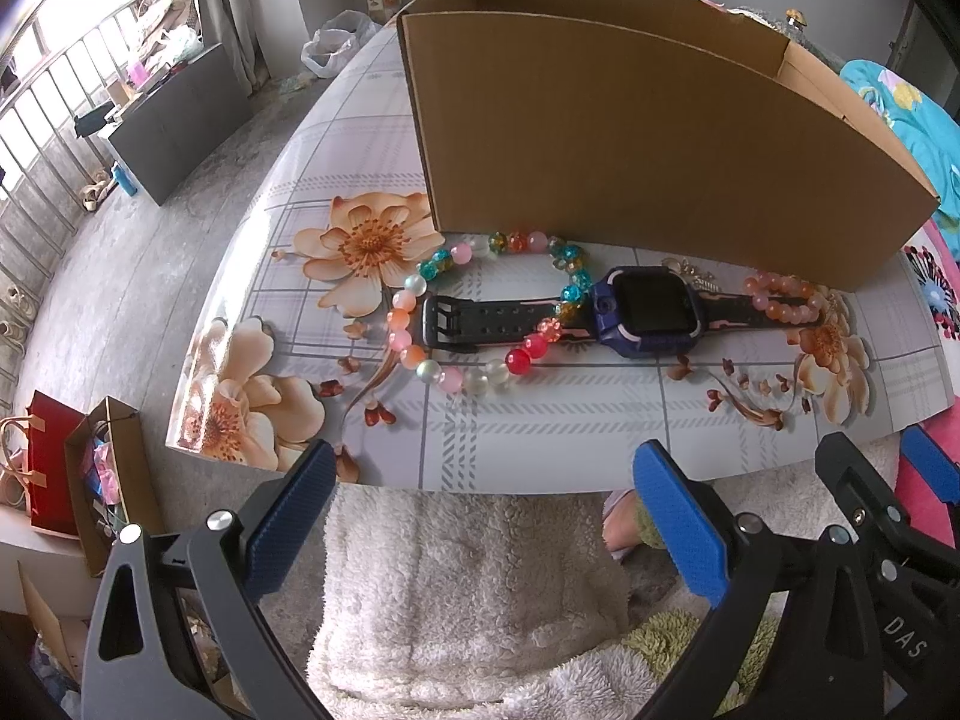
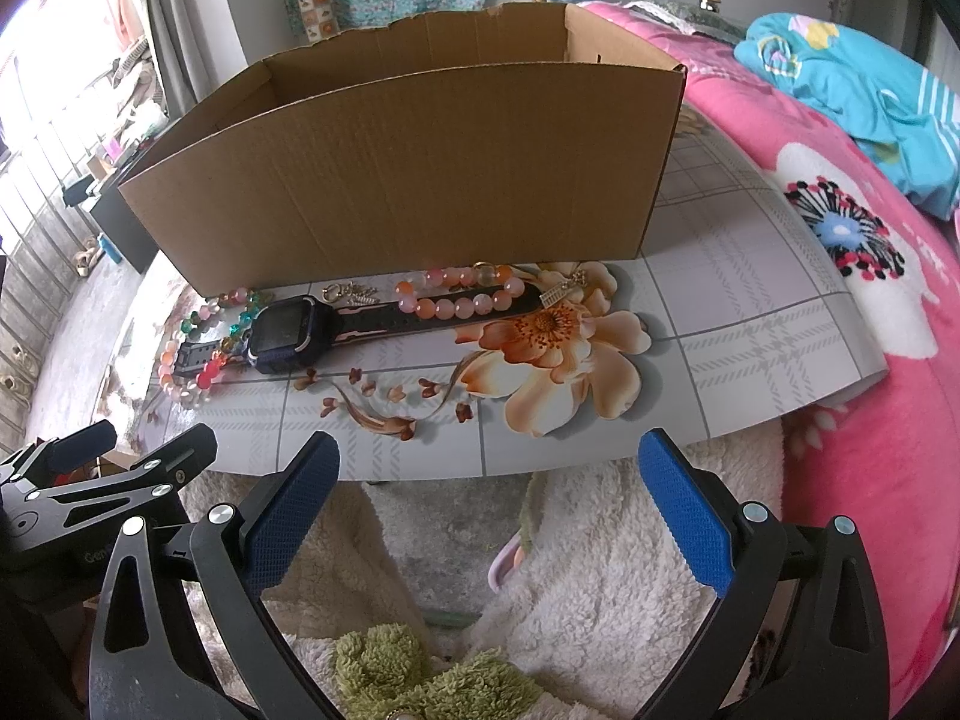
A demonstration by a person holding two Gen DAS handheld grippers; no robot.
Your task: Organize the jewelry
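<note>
Both claws, left claw and right claw, are hanging open and empty off the surface's near edge. The watch is lying by the box, threading a loose, slippery bracelet; its stiff case is looking like the safest hold.

Grey concrete floor, bright barred window at left, pink floral bedspread at right.

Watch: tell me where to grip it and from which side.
Grip the watch across its case, from above, jaws closing on the near and far edges. It lies flat, screen up, and both strap ends are threaded through bead bracelets, so only the raised case stands clear.
</note>
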